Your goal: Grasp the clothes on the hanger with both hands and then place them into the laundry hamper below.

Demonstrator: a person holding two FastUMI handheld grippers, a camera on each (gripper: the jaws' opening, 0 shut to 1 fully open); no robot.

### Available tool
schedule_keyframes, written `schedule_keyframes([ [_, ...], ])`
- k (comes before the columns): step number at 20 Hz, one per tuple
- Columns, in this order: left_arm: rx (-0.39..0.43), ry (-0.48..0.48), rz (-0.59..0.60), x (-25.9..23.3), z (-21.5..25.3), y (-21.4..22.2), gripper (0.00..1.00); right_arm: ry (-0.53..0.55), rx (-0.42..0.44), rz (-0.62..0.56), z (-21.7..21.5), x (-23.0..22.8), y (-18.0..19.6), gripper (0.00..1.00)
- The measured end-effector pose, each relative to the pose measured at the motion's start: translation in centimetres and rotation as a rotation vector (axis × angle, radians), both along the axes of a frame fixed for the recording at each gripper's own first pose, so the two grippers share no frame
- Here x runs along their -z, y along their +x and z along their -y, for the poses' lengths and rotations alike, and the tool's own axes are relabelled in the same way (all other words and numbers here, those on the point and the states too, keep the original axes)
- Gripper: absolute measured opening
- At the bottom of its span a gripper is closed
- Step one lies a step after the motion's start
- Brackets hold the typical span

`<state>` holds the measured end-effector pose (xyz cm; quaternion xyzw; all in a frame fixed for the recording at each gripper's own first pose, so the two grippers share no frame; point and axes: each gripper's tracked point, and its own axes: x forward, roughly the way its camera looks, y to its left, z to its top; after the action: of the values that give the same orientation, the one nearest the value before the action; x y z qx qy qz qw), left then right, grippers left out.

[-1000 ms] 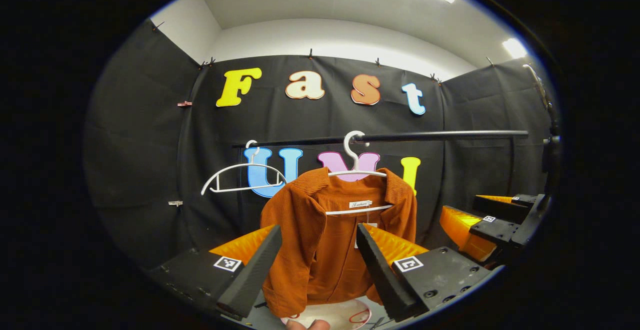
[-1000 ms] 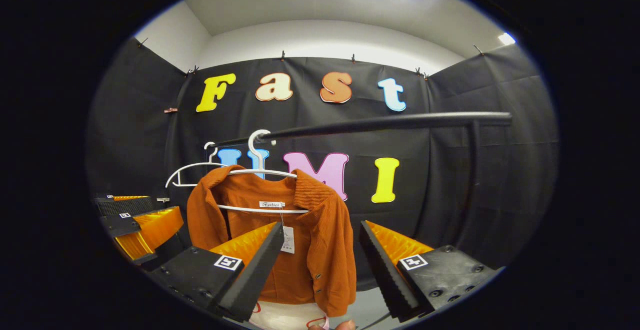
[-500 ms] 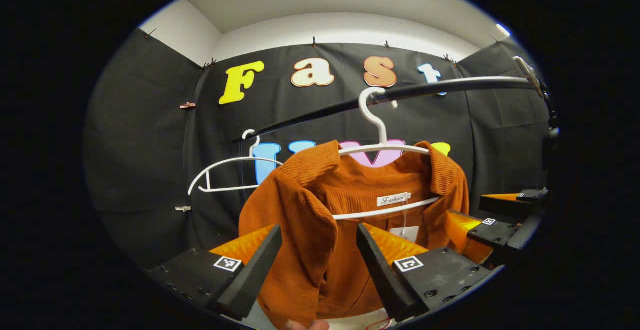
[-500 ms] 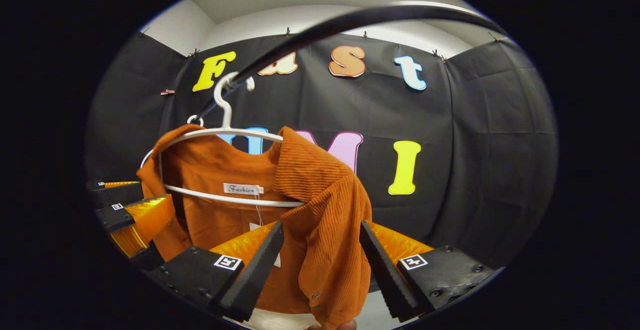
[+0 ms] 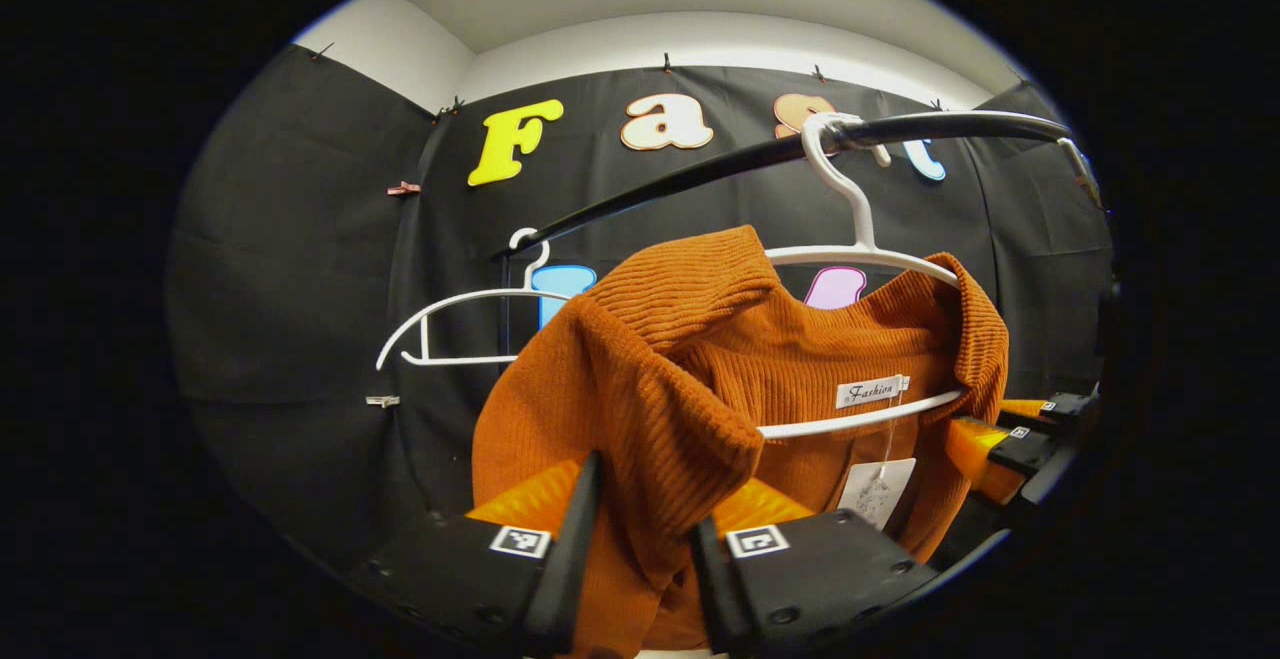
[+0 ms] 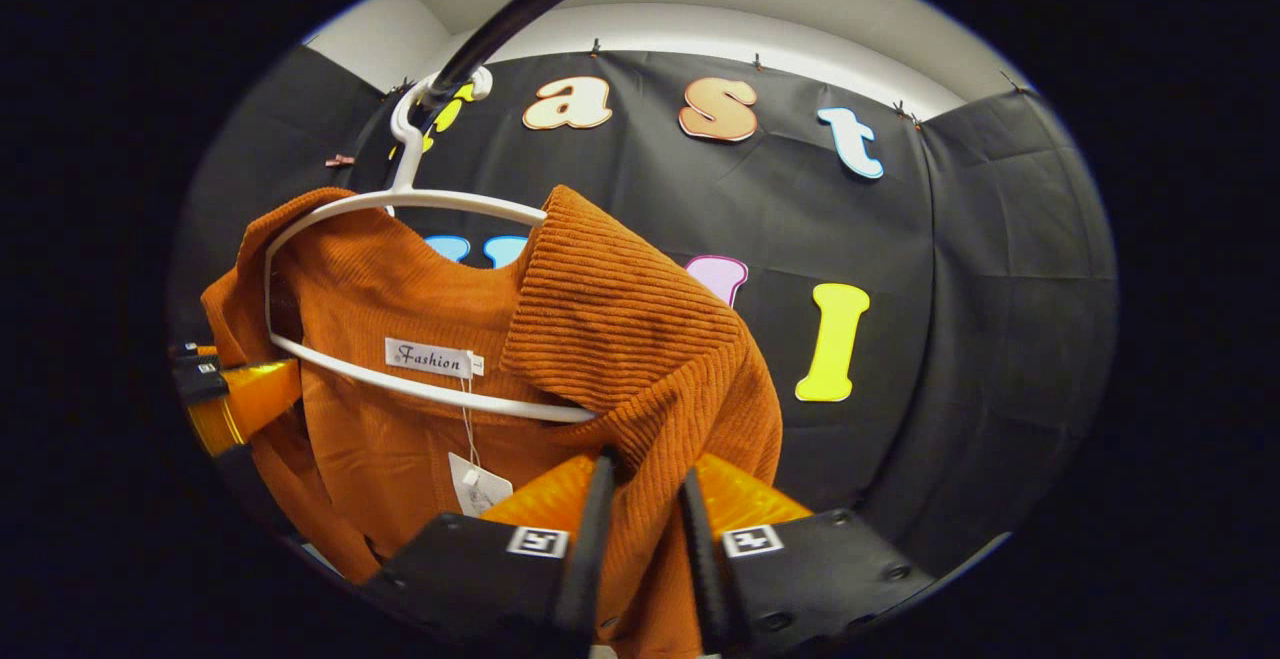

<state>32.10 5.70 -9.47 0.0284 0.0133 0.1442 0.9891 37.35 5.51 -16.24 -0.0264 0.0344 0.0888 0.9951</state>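
We see the orange top (image 5: 690, 359) hanging on a white hanger (image 5: 860, 254) on the black rail (image 5: 700, 174) | left hand-held gripper (image 5: 645, 564) pinches its shoulder, fingers nearly closed | right hand-held gripper (image 6: 640, 539) pinches the other shoulder | an empty hanger (image 5: 450, 324) hangs beside it

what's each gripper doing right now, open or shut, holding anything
Left gripper: shut on the orange top, pinching one shoulder.
Right gripper: shut on the orange top's other shoulder; it hangs on the white hanger.
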Motion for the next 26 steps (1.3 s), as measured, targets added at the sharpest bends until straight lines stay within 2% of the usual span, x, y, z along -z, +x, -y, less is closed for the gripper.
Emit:
schedule_keyframes([
  [1, -0.012, -0.001, -0.004, -0.1, -0.5, 0.0, 0.27, 0.04, -0.02, 0.002, -0.1, -0.4, -0.2, 0.08],
  [2, -0.003, -0.008, -0.001, -0.1, -0.8, 0.0, 0.11, 0.08, -0.038, 0.005, -0.4, -0.7, -0.6, 0.07],
  [3, 0.005, -0.019, -0.003, -0.2, -0.8, 0.0, 0.07, 0.098, -0.045, 0.006, -0.3, -0.9, -1.0, 0.07],
  [5, 0.021, -0.036, -0.018, 0.3, -1.0, -0.4, 0.05, 0.085, -0.054, 0.022, 0.0, -1.2, -1.6, 0.07],
  [7, 0.041, -0.046, -0.008, 0.0, -0.6, -0.8, 0.06, 0.067, -0.065, 0.015, -0.1, -1.2, -2.1, 0.07],
  [10, 0.039, -0.02, -0.007, -0.1, -0.6, -1.4, 0.05, 0.11, -0.057, -0.007, 0.5, -2.0, -3.2, 0.07],
  [11, 0.057, -0.016, -0.017, -0.1, -0.4, -1.5, 0.05, 0.118, -0.034, 0.002, 0.9, -1.8, -2.5, 0.04],
  [13, 0.087, -0.019, -0.025, -0.4, -0.3, -1.8, 0.05, 0.099, 0.03, 0.056, 2.5, -3.2, -3.3, 0.05],
  [14, 0.106, -0.022, -0.027, -0.4, 0.0, -2.0, 0.07, 0.075, 0.067, 0.087, 3.4, -3.8, -3.6, 0.04],
  [15, 0.117, -0.021, -0.032, -0.6, -0.1, -2.3, 0.03, 0.055, 0.097, 0.113, 3.9, -4.4, -3.9, 0.04],
  [16, 0.126, -0.023, -0.04, -0.7, -0.3, -2.4, 0.05, 0.035, 0.13, 0.134, 4.7, -4.9, -4.0, 0.04],
  [21, 0.143, -0.026, -0.064, -1.2, -0.8, -2.9, 0.05, 0.014, 0.187, 0.18, 6.6, -6.7, -5.2, 0.04],
  [26, 0.111, -0.004, -0.047, -2.8, -1.9, -3.1, 0.02, 0.004, 0.292, 0.237, 9.4, -8.7, -5.2, 0.04],
])
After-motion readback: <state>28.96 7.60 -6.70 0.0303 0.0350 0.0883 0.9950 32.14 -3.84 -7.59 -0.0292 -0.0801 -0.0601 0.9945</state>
